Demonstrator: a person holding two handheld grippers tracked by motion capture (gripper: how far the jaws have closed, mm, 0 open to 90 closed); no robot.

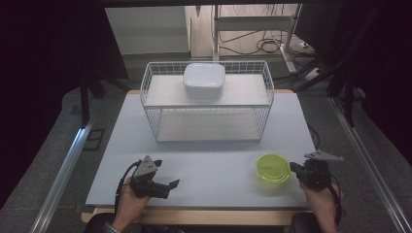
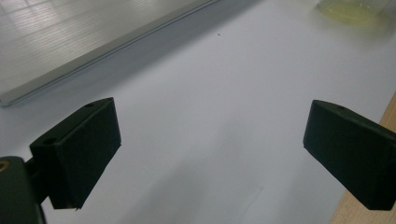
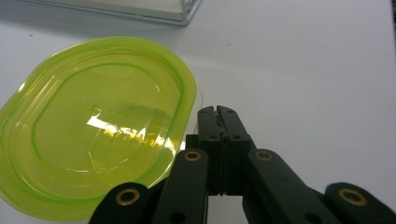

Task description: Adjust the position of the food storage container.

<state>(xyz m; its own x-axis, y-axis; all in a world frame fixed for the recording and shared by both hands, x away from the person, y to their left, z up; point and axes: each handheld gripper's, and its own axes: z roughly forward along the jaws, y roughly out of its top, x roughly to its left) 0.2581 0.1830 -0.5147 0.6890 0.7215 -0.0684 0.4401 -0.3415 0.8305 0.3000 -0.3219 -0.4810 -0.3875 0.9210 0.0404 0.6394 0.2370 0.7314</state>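
A translucent yellow-green oval lid (image 1: 273, 168) lies flat on the white tabletop (image 1: 209, 160) at the front right. My right gripper (image 1: 293, 168) sits just to its right, low over the table. In the right gripper view the lid (image 3: 98, 121) fills the left side. The right gripper (image 3: 217, 112) is shut beside the lid's rim, its jaws pressed together with nothing between them. My left gripper (image 1: 169, 188) rests at the front left, pointing right. In the left gripper view it (image 2: 210, 126) stands wide open over bare table, with the lid (image 2: 355, 9) far off.
A white wire basket (image 1: 145, 92) with a flat shelf stands at the back middle of the table. A white rounded box (image 1: 204, 80) sits on that shelf. The basket's base edge (image 2: 70, 42) runs across the top left of the left gripper view. The wooden table edge (image 1: 204, 216) is at the front.
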